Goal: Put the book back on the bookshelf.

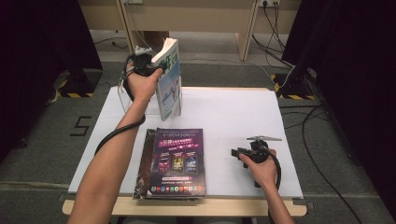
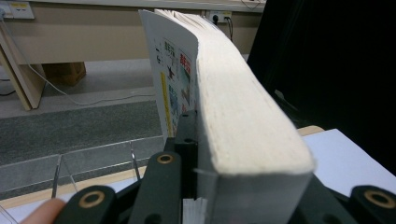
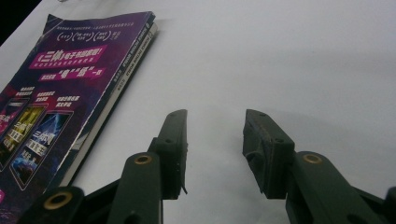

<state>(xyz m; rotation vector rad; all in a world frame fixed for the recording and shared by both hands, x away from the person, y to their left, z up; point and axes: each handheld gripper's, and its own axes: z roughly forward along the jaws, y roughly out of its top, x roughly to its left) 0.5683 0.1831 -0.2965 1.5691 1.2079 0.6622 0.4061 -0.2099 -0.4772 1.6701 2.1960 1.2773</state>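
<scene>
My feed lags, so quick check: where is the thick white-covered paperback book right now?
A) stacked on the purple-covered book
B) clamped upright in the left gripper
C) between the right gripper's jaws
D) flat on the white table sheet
B: the left gripper clamps the thick white-covered paperback book upright above the table's far edge; the right gripper stands open on nothing.

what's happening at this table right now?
A person is working with two handheld grippers. The left gripper is shut on a thick book, held upright above the far left of the white table, near a clear stand. The right gripper rests open with nothing between its jaws, beside a purple book lying flat on a stack near the front edge.
</scene>
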